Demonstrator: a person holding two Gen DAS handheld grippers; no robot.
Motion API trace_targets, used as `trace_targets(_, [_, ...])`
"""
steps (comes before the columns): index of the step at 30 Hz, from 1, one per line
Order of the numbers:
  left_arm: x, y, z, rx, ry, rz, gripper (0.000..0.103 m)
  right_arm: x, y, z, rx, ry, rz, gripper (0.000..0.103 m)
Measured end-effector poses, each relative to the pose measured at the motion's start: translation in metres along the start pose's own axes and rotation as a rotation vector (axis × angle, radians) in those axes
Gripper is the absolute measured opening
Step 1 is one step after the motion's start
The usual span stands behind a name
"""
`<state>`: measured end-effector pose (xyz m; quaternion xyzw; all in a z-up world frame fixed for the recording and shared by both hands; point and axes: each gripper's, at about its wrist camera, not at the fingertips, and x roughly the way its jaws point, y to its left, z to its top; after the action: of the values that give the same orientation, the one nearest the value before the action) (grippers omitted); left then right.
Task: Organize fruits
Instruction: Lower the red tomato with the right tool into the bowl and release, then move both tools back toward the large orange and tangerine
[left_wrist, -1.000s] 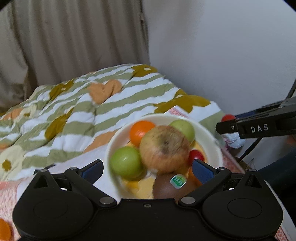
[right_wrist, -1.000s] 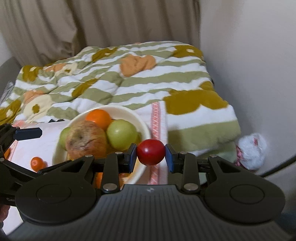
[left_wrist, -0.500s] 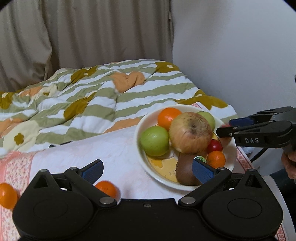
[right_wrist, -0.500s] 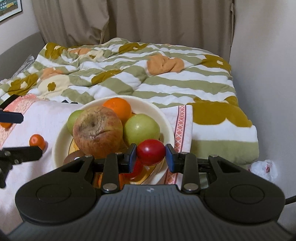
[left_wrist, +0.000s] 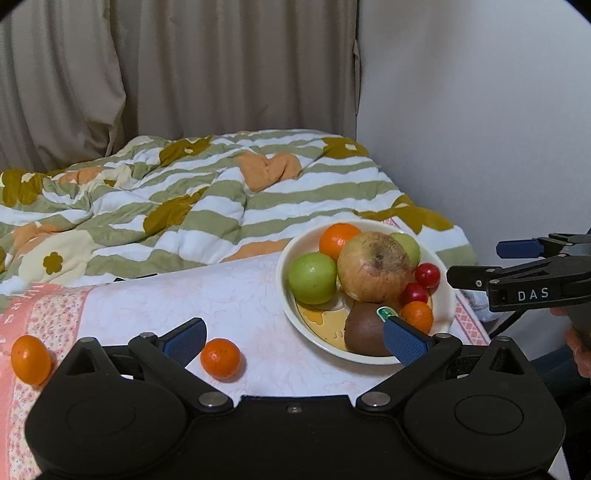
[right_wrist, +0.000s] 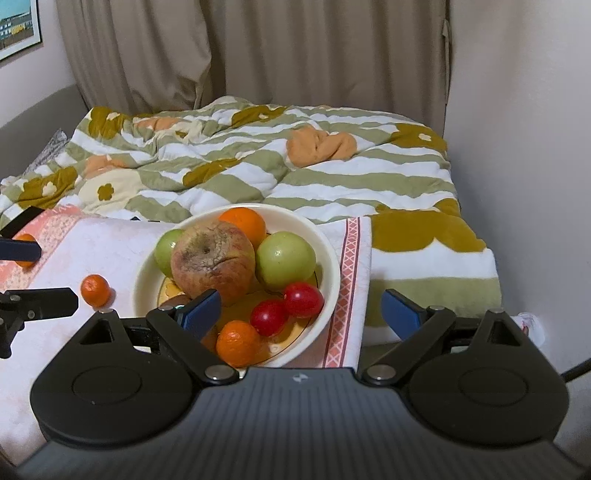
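A cream bowl (left_wrist: 445, 295) (right_wrist: 332, 273) sits on a white and pink cloth (left_wrist: 229, 295). It holds a large wrinkled apple (right_wrist: 212, 260), two green fruits (right_wrist: 286, 260), oranges, a kiwi (left_wrist: 364, 332) and two red tomatoes (right_wrist: 303, 299). My right gripper (right_wrist: 301, 314) is open and empty just above the bowl's near rim. My left gripper (left_wrist: 293, 338) is open and empty left of the bowl. Two small oranges lie on the cloth: one (left_wrist: 220, 358) by the left fingertip, one (left_wrist: 30, 358) at the far left.
A striped green and white quilt (left_wrist: 221, 206) covers the bed behind the cloth. Beige curtains (right_wrist: 258, 55) hang at the back. A white wall (left_wrist: 480, 129) runs along the right side. The cloth's pink patterned edge (right_wrist: 347, 288) lies right of the bowl.
My right gripper has opened and let go of the red tomato, which now lies in the bowl. Both grippers have drawn back from the bowl.
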<state>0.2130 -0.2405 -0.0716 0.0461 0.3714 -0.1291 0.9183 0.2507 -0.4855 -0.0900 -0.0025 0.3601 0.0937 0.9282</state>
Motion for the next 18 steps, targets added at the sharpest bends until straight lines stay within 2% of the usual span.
trace_targets(9, [-0.054, 0.004, -0.012, -0.061, -0.094, 0.045, 0.103, -0.046, 0.016, 0.003, 0.011, -0.029, 0.012, 0.103])
trace_targets(18, [-0.102, 0.026, -0.039, -0.124, -0.101, 0.135, 0.103, -0.079, 0.052, 0.000, -0.005, -0.006, 0.055, 0.103])
